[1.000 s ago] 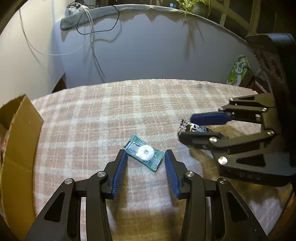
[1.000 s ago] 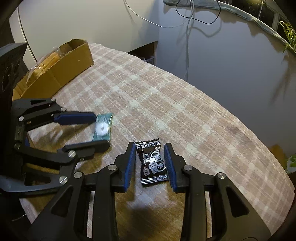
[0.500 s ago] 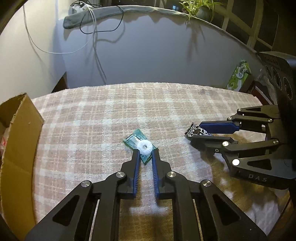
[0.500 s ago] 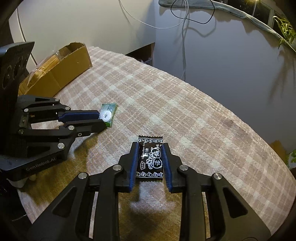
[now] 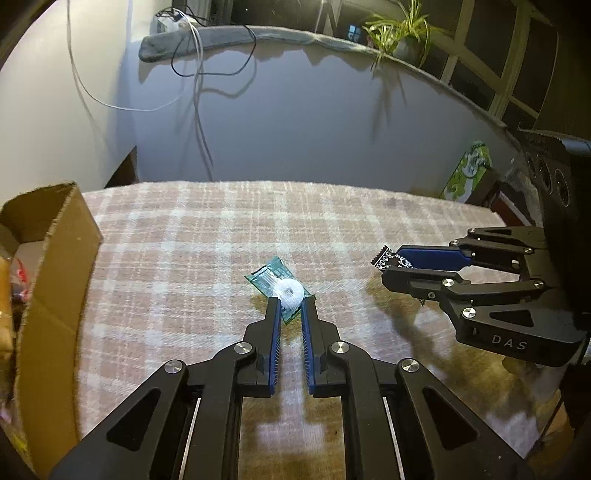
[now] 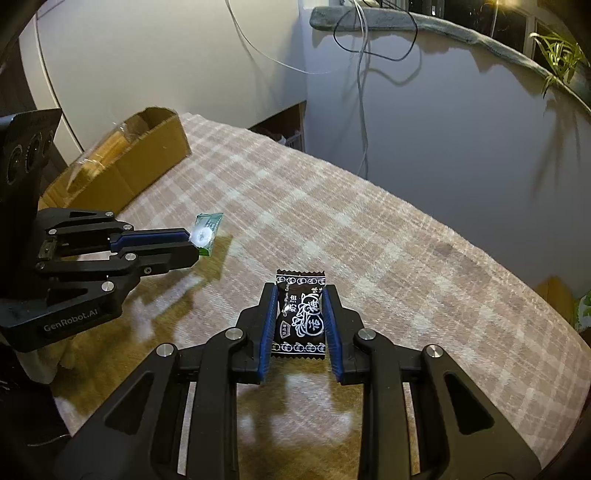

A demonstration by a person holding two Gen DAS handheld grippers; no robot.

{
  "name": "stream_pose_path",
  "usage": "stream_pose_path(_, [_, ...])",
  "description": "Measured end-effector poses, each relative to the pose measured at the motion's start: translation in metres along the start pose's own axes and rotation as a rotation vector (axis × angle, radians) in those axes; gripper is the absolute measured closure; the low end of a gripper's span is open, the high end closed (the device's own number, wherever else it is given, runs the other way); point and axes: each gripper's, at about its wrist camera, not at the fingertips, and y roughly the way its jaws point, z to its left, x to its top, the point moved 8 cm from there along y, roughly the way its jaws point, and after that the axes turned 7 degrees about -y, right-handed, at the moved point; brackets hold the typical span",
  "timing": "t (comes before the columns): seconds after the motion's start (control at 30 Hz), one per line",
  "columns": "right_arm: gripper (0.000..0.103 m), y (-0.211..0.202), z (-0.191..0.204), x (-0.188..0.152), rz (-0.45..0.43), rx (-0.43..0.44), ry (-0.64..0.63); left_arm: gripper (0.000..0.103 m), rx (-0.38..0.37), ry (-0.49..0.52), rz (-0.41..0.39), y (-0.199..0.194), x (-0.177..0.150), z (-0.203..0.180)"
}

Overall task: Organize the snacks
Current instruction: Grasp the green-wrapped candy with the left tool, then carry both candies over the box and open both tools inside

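Snacks: green mint candy pinched in left hand-held gripper; black plum candy clamped in right hand-held gripper; both lifted off plaid surface, presumably for cardboard box.

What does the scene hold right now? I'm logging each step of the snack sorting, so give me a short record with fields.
surface: plaid cloth
left gripper: shut on green candy, jaws just closed
right gripper: shut on black candy
candy height: green one looks raised off the cloth in the right wrist view; black one unclear
box: cardboard, open, at the cloth's left end, packets inside
background: cables, plant
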Motion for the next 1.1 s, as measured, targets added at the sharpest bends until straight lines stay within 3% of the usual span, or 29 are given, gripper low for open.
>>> stream_pose_path(0.57, [0.077,-0.026,0.07,0.041,-0.058,0.035,-0.072,0.093,0.021,-0.007,-0.125,-0.081,0.003,0.03])
stream_pose_path(1.1, [0.077,-0.017,0.16,0.088,-0.081,0.122,-0.171,0.093,0.079,-0.086,-0.21,-0.133,-0.009,0.1])
